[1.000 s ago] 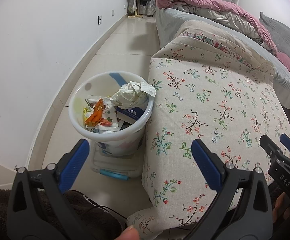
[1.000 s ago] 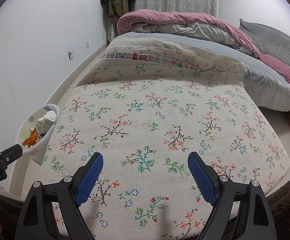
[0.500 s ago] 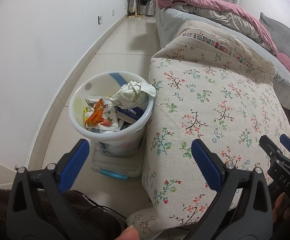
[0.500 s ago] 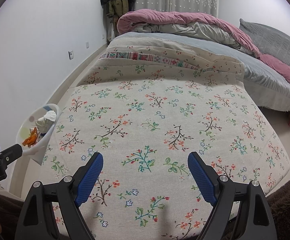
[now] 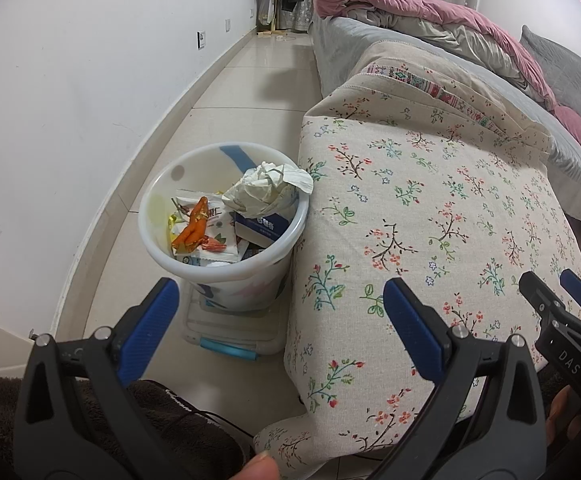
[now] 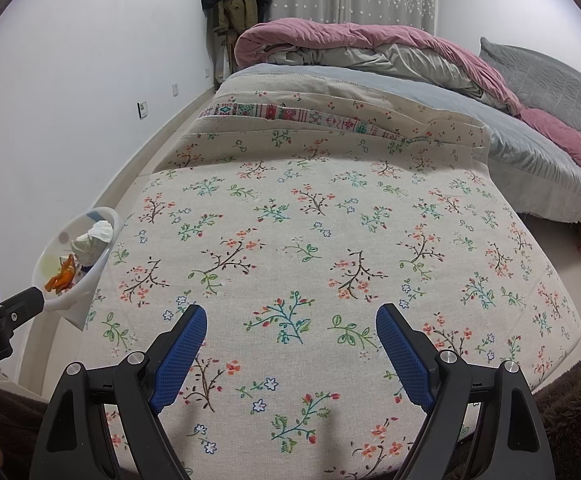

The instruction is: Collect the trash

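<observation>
A white trash bin (image 5: 226, 268) stands on the floor against the left side of a table with a floral cloth (image 5: 430, 216). It holds crumpled white paper (image 5: 266, 188), an orange wrapper (image 5: 194, 224), snack packets and a blue and white box (image 5: 264, 226). My left gripper (image 5: 278, 312) is open and empty, held near and above the bin. My right gripper (image 6: 288, 344) is open and empty over the front of the floral cloth (image 6: 310, 240). The bin (image 6: 78, 256) shows at the left of the right wrist view.
The bin sits on a clear plastic box with a blue handle (image 5: 230, 336). A white wall (image 5: 70, 100) runs along the left, with a strip of tiled floor (image 5: 242, 92). A bed with pink and grey bedding (image 6: 390, 56) lies behind the table.
</observation>
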The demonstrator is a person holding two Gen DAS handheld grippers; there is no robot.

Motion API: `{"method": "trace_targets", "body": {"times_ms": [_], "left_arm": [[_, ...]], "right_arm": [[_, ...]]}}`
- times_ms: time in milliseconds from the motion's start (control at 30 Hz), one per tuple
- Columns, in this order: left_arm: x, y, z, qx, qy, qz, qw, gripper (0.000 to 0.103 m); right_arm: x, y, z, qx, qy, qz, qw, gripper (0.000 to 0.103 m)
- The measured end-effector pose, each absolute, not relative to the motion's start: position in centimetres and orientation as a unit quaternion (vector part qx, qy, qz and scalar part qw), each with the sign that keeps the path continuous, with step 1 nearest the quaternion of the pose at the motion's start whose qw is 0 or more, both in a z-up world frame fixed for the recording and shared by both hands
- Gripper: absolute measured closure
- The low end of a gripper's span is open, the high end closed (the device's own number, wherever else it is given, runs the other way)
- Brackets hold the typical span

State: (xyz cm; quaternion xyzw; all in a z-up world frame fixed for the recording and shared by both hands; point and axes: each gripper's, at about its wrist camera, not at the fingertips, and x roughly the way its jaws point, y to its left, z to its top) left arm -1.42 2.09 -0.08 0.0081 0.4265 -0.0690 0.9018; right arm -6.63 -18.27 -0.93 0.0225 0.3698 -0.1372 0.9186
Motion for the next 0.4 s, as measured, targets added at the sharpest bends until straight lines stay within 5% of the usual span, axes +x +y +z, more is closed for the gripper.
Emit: {"method": "trace_targets", "body": {"times_ms": [400], "left_arm": [[-1.36, 2.25, 0.17, 0.010, 0.426, -0.069, 0.902, 0.001]], "right_arm": [[-6.08, -18.46, -0.69, 0.040, 0.380, -0.128, 0.915, 0.015]]}}
